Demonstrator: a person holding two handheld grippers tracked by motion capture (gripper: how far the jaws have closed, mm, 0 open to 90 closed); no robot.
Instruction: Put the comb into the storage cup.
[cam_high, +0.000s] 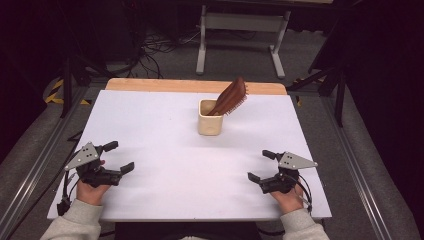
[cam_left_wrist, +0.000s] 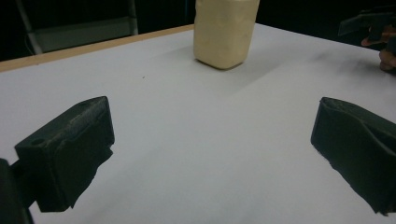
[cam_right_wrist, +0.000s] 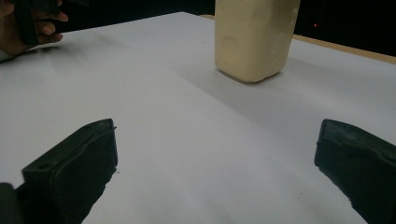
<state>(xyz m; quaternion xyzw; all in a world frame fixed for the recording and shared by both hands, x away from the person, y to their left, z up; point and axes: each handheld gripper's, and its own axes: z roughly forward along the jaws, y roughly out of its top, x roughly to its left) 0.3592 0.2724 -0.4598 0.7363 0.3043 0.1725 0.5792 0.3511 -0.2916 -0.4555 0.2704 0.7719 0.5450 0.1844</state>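
A wooden hairbrush (cam_high: 231, 96) leans in a cream cup (cam_high: 209, 123) near the table's (cam_high: 150, 120) far edge. Both grippers (left (cam_high: 119, 157), right (cam_high: 259, 165)) rest near the front corners, jaws apart. A careless nudge could tip the cup.

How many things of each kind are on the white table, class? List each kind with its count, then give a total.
Cream cup: 1
Brown wooden hairbrush, standing tilted in the cup: 1
Hand-held tongs, the left and the right, both open: 2
Total: 4
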